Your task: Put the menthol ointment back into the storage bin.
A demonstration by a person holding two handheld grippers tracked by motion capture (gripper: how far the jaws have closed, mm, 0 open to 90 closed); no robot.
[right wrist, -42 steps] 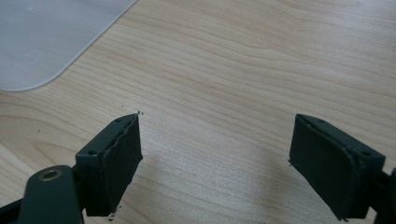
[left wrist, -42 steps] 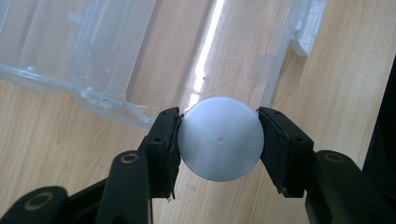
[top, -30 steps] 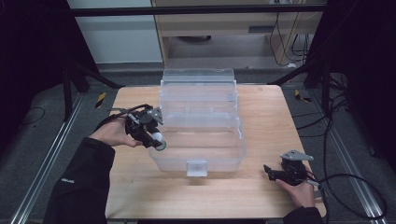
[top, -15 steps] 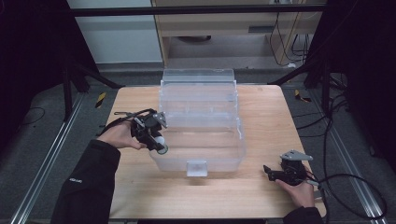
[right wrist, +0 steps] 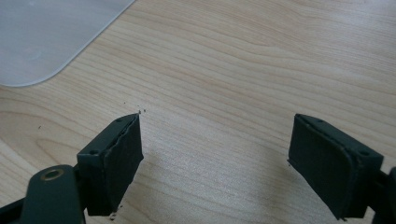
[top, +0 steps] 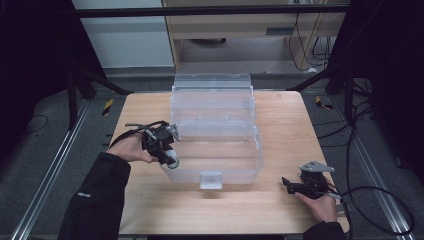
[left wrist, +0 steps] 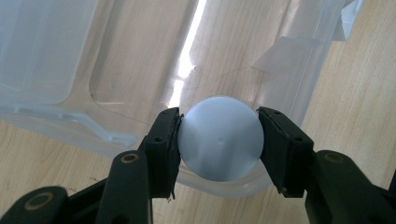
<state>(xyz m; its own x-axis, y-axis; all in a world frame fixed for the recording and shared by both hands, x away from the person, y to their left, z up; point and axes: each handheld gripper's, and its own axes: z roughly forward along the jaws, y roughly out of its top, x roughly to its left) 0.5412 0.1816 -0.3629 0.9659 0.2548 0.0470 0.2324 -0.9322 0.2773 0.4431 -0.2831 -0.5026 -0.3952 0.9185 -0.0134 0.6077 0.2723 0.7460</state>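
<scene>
Here, left gripper (left wrist: 219, 140): fingers clamping pale ball (left wrist: 219, 139), underside hidden
Right gripper (right wrist: 215, 163): fingers wide, over counter (right wrist: 243, 70)
Clear bin (top: 220, 125): contents indiscernible

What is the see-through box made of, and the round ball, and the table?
The box looks like clear, glossy plastic: the wood shows through it and light glints off it. The ball seems smooth, matte pale plastic, though the exact material is unclear. The table looks like light wood, with visible grain lines.

Wooden table (top: 280, 210) carries clear plastic bin (top: 220, 150), lid seemingly open.
</scene>
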